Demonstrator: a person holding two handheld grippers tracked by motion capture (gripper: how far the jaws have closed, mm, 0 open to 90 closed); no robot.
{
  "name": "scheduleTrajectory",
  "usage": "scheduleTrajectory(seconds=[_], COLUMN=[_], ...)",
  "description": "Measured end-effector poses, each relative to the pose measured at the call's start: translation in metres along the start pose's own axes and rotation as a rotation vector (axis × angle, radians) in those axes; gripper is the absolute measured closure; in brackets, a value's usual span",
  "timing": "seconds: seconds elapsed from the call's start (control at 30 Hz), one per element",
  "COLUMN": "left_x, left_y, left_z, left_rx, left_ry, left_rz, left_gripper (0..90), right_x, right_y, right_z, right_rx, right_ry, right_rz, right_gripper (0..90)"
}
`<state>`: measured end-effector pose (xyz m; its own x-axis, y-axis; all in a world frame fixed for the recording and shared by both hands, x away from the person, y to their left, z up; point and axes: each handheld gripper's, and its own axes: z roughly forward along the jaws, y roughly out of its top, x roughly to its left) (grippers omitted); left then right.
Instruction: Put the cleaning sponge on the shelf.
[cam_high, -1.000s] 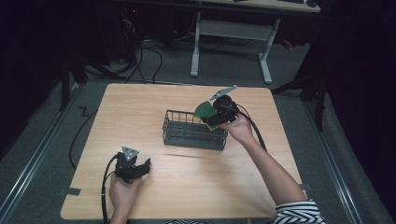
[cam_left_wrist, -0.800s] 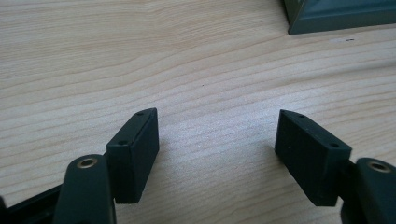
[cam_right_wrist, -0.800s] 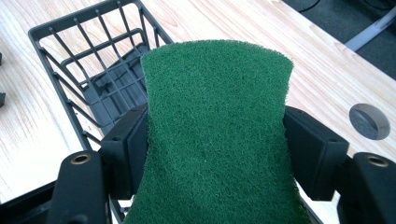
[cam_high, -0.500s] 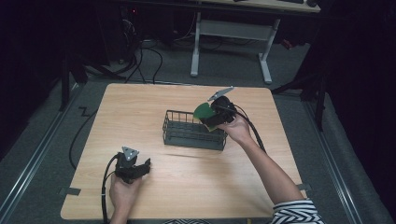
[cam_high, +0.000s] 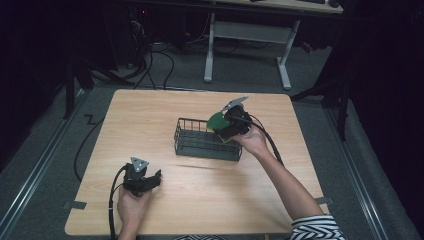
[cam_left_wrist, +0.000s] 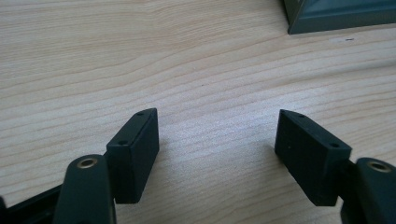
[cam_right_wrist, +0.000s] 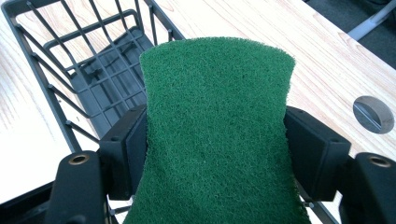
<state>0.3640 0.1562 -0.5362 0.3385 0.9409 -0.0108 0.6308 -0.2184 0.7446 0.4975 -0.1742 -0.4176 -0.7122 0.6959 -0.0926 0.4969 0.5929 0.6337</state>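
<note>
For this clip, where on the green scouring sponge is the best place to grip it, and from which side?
Across its narrow waist, coming from one short end, as the right gripper does now. The green scouring sponge pinches inward at mid-length, so the jaws seat against both long edges, leaving the far half free above the wire basket. The left gripper sits open on the table.

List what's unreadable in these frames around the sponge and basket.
- Right gripper view: green sponge, held between the right tongs, covers part of the wire basket floor; its lower end is cut off by the bottom edge.
- Left gripper view: basket corner cut off by the top edge.
- High view: left tongs too small to judge their gap.
</note>
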Motion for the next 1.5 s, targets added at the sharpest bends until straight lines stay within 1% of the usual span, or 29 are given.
scheduleTrajectory(seconds=[0.13, 0.2, 0.6, 0.63, 0.83, 0.9, 1.1, 1.17, 1.23, 1.5], left_x=[0.0, 0.0001, 0.0001, 0.0001, 0.0001, 0.0001, 0.0002, 0.0001, 0.0001, 0.0001], left_y=[0.0, -0.0001, 0.0, 0.0, 0.0, 0.0, 0.0, 0.0, 0.0, 0.0], left_z=[0.0, 0.0001, -0.0001, 0.0, -0.0001, -0.0001, -0.0001, 0.0, -0.0001, 0.0], left_rx=[0.0, -0.001, 0.0, 0.0, 0.0, 0.0, 0.001, 0.0, 0.0, 0.0], left_ry=[0.0, 0.0, -0.001, -0.001, 0.0, 0.0, 0.0, 0.0, 0.0, -0.001], left_rz=[0.0, -0.001, -0.001, -0.001, -0.001, -0.001, 0.0, -0.001, -0.001, -0.001], left_gripper=[31.0, 31.0, 31.0, 31.0, 31.0, 31.0, 31.0, 31.0, 31.0, 31.0], right_x=[0.0027, 0.0025, 0.0044, 0.0045, 0.0055, 0.006, 0.0062, 0.0063, 0.0064, 0.0086], right_y=[-0.0017, -0.0023, -0.0061, -0.0062, -0.0066, -0.0075, -0.0096, -0.01, -0.0101, -0.009], right_z=[0.0013, 0.0015, 0.0061, 0.0062, 0.0059, 0.0055, 0.0045, 0.0048, 0.0053, 0.0067], right_rx=[0.001, -0.003, 0.025, 0.024, 0.027, 0.027, 0.019, 0.019, 0.017, 0.012], right_ry=[-0.013, -0.013, -0.017, -0.02, -0.016, -0.019, -0.002, 0.006, 0.014, 0.026], right_rz=[-0.011, -0.011, -0.009, -0.016, -0.016, -0.026, -0.024, -0.014, -0.015, -0.012], right_gripper=[29.3, 29.3, 27.1, 27.1, 27.4, 27.2, 27.0, 26.8, 26.6, 25.8])
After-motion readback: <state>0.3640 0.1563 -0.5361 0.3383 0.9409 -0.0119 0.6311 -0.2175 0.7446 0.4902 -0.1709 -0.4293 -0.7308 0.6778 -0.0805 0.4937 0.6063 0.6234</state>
